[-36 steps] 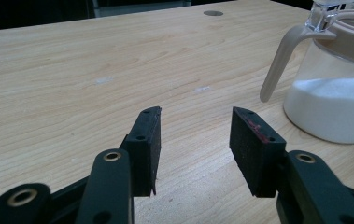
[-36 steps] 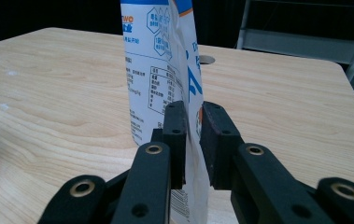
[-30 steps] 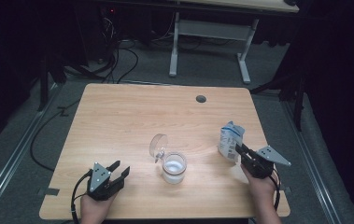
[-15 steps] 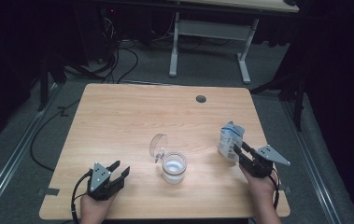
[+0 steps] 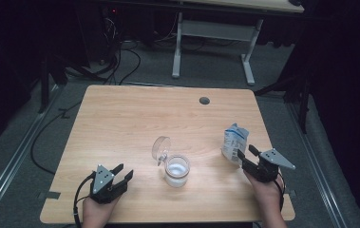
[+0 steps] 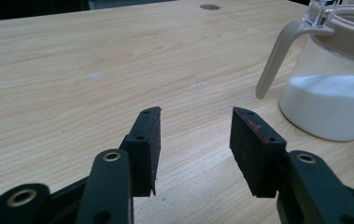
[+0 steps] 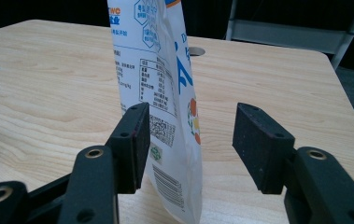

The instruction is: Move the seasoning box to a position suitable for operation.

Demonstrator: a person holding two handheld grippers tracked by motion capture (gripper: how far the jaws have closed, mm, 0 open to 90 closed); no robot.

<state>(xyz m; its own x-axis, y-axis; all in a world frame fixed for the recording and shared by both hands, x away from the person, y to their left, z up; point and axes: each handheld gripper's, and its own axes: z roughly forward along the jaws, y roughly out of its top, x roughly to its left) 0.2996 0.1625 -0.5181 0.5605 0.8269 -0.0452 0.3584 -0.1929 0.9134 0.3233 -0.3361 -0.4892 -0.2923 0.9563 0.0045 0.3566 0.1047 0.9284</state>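
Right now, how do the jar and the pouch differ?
The jar is clear, squat and part full of white powder, its lid flipped open; the pouch is opaque, printed, tall and thin. The jar stands apart from both grippers; the pouch stands between the right gripper's fingers, which have just been opening. Both stand upright on the table.

Both hands rest low at the near edge, left gripper (image 5: pixel 123 174) jaws apart, right gripper (image 5: pixel 246 152) jaws just opening.
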